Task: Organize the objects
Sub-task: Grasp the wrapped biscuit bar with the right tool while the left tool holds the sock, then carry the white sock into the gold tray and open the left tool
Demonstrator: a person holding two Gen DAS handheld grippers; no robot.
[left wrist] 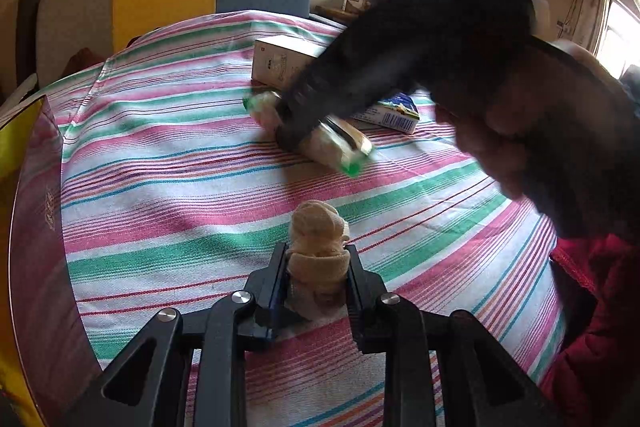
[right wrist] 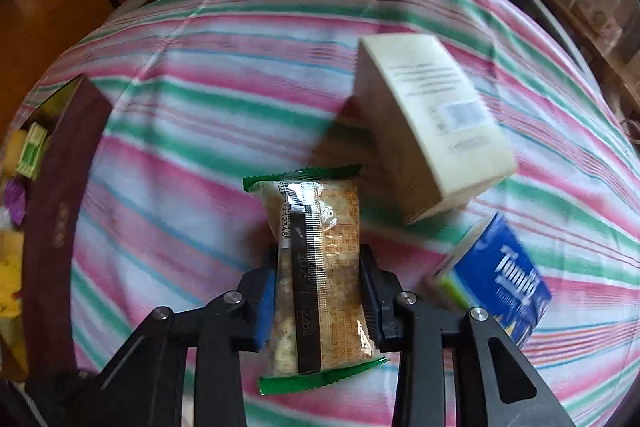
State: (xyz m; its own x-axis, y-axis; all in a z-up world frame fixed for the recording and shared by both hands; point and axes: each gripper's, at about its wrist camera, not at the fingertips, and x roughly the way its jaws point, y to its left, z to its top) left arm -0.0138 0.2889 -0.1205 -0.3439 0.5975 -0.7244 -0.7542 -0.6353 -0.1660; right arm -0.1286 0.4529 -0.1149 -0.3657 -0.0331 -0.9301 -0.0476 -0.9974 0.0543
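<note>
Item one — the left tool [left wrist: 318, 259]: we found it closed on a small cream-coloured cloth bundle [left wrist: 319, 241], both pads pressed to its sides, the bundle's top sticking out above the fingertips. It was held over the striped cloth [left wrist: 168, 163] covering the bench.

Item two — the right tool [right wrist: 320, 267]: we recorded it gripping a green-edged snack packet [right wrist: 318, 267] across the middle. The packet's clear wrapper, with its dark seam strip, ran lengthwise between the pads, a green crimped end showing at each side of the grip. In the left wrist view the same packet [left wrist: 320, 135] and tool appeared blurred, low over the striped cloth; we could not tell whether the packet touched it.

Items placed relative to the snack packet, right wrist view:
- a cream carton [right wrist: 428, 131], just beyond and to the right, lying at an angle with its barcode face up;
- a blue tissue pack [right wrist: 500, 275], to the right, near the cream carton's lower corner;
- a dark red box [right wrist: 60, 195], well apart to the left, open, with yellow and green wrapped pieces inside.

A red sleeve [left wrist: 600, 307] showed at the right edge of the left wrist view.
</note>
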